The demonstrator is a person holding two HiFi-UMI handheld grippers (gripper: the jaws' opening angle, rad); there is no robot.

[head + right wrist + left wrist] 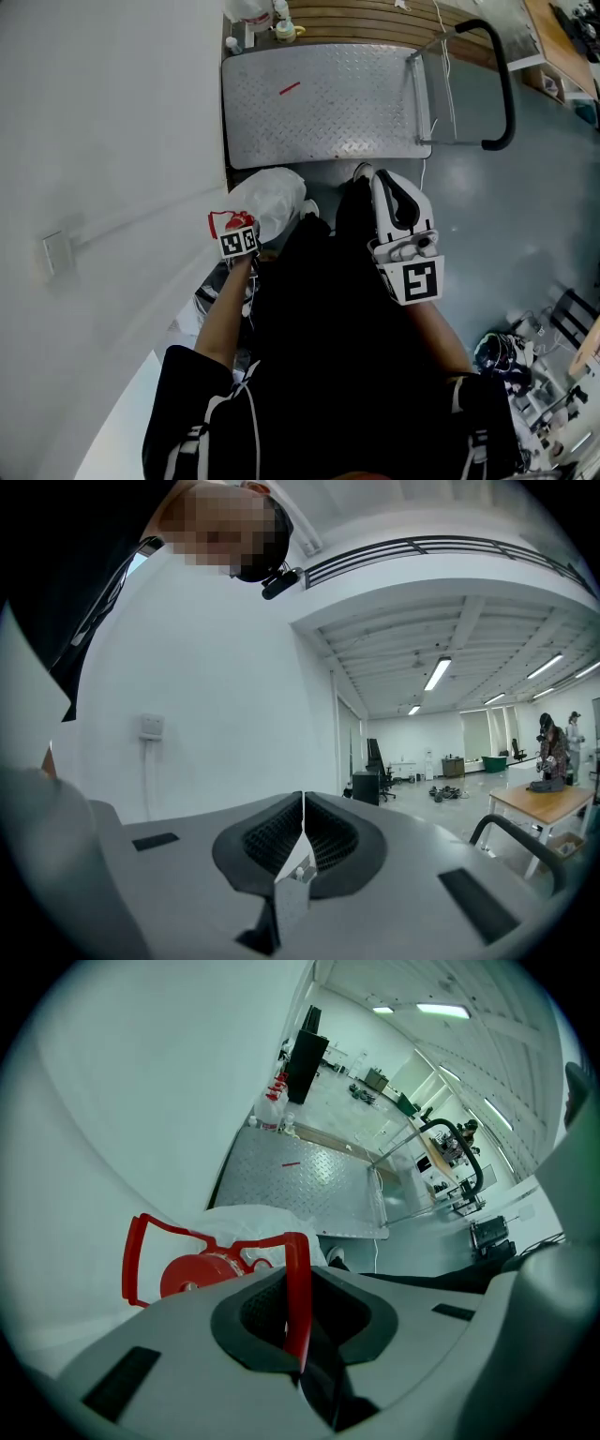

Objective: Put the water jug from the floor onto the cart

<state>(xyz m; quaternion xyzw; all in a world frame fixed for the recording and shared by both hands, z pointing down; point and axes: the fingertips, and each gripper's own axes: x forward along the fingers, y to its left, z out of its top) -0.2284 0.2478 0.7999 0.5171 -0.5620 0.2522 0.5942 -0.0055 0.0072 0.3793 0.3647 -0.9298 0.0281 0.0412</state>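
Observation:
The water jug point(270, 200) is a pale translucent bottle with a red cap point(199, 1274) and a red carrying handle point(298, 1283). It hangs just short of the cart's near edge, close to the wall. My left gripper point(234, 231) points steeply down above it and is shut on the red handle, which runs between the pads in the left gripper view point(298, 1327). The cart point(323, 103) is a flat metal checker-plate deck with a black push handle point(502, 86) on its right. My right gripper point(386, 183) is held out level, shut, with nothing between its pads point(302, 829).
A white wall point(103, 141) with a socket point(54, 251) runs along the left. Bottles point(284, 26) and wooden boards point(375, 17) lie beyond the cart's far end. A short red mark point(289, 89) is on the deck. Clutter point(511, 361) sits on the grey floor at lower right.

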